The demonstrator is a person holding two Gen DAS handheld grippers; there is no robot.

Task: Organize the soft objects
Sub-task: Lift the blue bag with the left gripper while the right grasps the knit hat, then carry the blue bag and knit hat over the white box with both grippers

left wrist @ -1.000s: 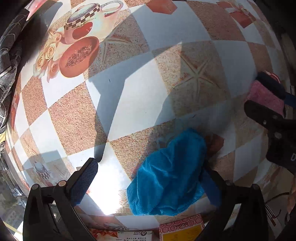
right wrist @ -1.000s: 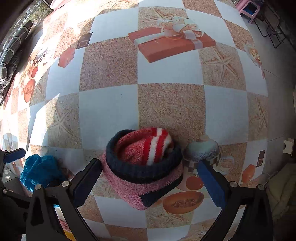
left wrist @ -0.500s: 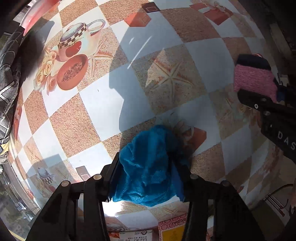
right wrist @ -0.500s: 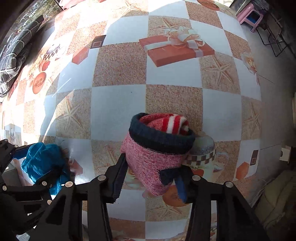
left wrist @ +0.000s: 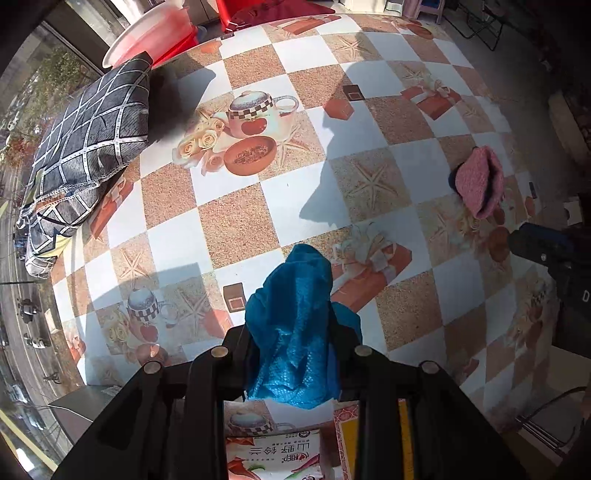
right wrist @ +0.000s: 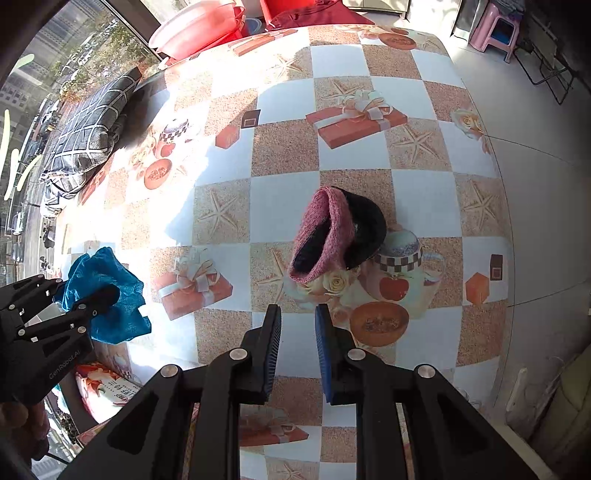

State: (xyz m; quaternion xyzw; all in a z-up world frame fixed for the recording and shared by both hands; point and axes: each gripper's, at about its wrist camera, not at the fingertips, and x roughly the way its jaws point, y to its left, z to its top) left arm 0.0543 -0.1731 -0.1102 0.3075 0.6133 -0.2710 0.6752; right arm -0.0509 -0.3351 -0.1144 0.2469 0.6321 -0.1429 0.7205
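A blue cloth (left wrist: pixel 299 288) hangs bunched between the pads of my left gripper (left wrist: pixel 295 332), lifted off the patterned table (left wrist: pixel 229 221). The jaws are closing on it. In the right wrist view the same cloth (right wrist: pixel 103 291) shows at the far left in the left gripper (right wrist: pixel 74 306). A pink knit hat with a dark lining (right wrist: pixel 325 232) lies tipped on its side on the table, a little ahead of my right gripper (right wrist: pixel 297 314). That gripper is shut with nothing between its pads. The hat (left wrist: pixel 478 184) also appears at the right of the left wrist view.
Grey checked cushions (left wrist: pixel 92 129) are stacked at the table's far left, with a pink basin (left wrist: pixel 147 37) behind them. Printed packets (left wrist: pixel 277 454) lie at the near edge under the left gripper. The table's right edge (right wrist: pixel 495 155) drops to the floor, where a pink stool (right wrist: pixel 495 26) stands.
Both grippers went from wide open to closed and rose. The left one lifted the blue cloth. The right one closed around the hat, which now lies on the table outside its fingers.
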